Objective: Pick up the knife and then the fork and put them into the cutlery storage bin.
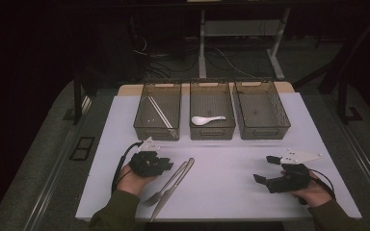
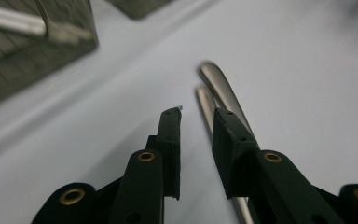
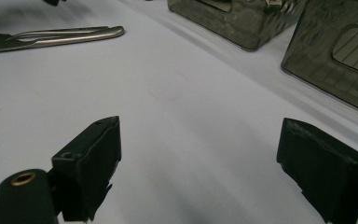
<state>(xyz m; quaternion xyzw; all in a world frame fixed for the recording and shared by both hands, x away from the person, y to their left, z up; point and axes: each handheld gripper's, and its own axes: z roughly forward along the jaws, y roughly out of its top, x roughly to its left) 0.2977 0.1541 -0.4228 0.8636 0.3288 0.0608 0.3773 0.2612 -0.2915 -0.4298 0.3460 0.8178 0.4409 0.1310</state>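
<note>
Left claw (image 1: 169, 167): lower left of centre in the high view, lying low over the white counter (image 1: 221, 159), its tips pointing toward the cutlery on its right.
Left claw state: released; in the left gripper view a narrow gap stands between the jaws and nothing sits in it. The right-hand jaw lies over the fork and knife handles; whether it touches them I cannot tell.
Fork (image 1: 160, 191): lower centre-left of the high view, flat on the counter, tines toward the bottom edge, handle running up and to the right.
Knife (image 1: 173, 187): just beside the fork on its right, nearly parallel; the two handle ends lie close together near the claw's tips. In the left gripper view both handle ends (image 2: 219, 86) rise from behind the right-hand jaw.
Right claw (image 1: 265, 168): lower right of the high view, held by a hand (image 1: 313, 190); jaws wide apart with bare counter between them.
Left bin (image 1: 158, 109): upper centre-left, holding pale chopsticks (image 1: 160, 111).
Middle bin (image 1: 212, 109): holds a white spoon (image 1: 207, 119).
Right bin (image 1: 261, 108): upper centre-right, beside the middle bin.
</note>
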